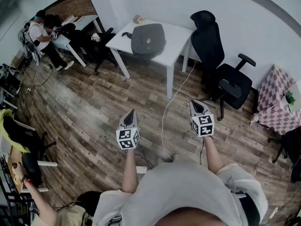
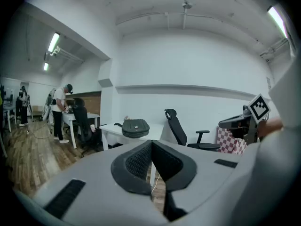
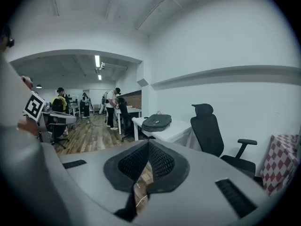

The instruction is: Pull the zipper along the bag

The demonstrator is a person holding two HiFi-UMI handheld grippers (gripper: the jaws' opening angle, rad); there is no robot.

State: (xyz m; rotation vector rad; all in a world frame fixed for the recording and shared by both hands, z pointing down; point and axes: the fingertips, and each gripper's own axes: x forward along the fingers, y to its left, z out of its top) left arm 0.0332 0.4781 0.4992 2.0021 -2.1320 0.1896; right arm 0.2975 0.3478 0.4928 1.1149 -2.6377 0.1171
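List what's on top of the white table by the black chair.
A grey bag lies on the white table, a dark strap beside it. A small pale item sits at the far corner, too small to identify. Anything under the bag is covered.

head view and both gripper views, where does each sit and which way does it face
head view: on the person's head, facing steeply down at the table with the grey bag; shows both forearms, left tool and right tool, shut.
left gripper view: rides the left tool, looks along its shut jaws toward the table; right tool at right edge.
right gripper view: rides the right tool, faces the same table; left tool's marker cube at left.
shared: all three show the bag and black office chair.
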